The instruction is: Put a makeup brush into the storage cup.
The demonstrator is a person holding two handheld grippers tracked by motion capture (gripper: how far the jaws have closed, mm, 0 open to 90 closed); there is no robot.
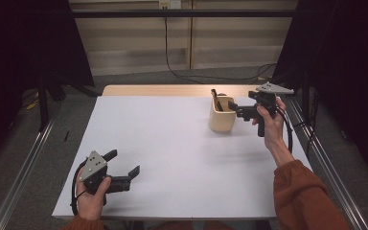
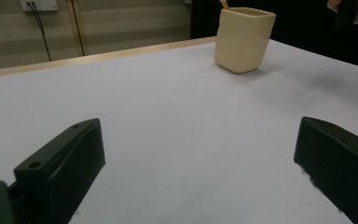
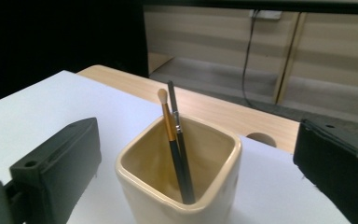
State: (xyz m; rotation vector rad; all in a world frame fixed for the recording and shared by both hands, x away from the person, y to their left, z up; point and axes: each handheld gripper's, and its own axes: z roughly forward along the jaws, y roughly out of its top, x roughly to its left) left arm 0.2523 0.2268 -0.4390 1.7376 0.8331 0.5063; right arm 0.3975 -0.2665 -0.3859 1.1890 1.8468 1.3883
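Observation:
A cream ceramic cup [image 1: 222, 117] stands at the back right of the white table top [image 1: 172, 158]. Two make-up brushes lean inside it: one with a gold handle [image 3: 169, 126], one black [image 3: 181, 154]. My right gripper [image 1: 235, 109] hovers just right of the cup, pointing left at it, jaws open. In the right gripper view the cup [image 3: 135, 161] sits low between the two wide jaws, untouched. My left gripper [image 1: 123, 163] is held low near the front left, open and holding nothing. From the left gripper view the cup [image 2: 242, 42] stands far off.
A strip of bare wooden table [image 1: 172, 90] runs along the far edge. Metal rails [image 1: 28, 163] flank the table on both sides. A black cable [image 1: 182, 74] hangs down the back wall and trails across the floor. Dark curtains close off the left and right.

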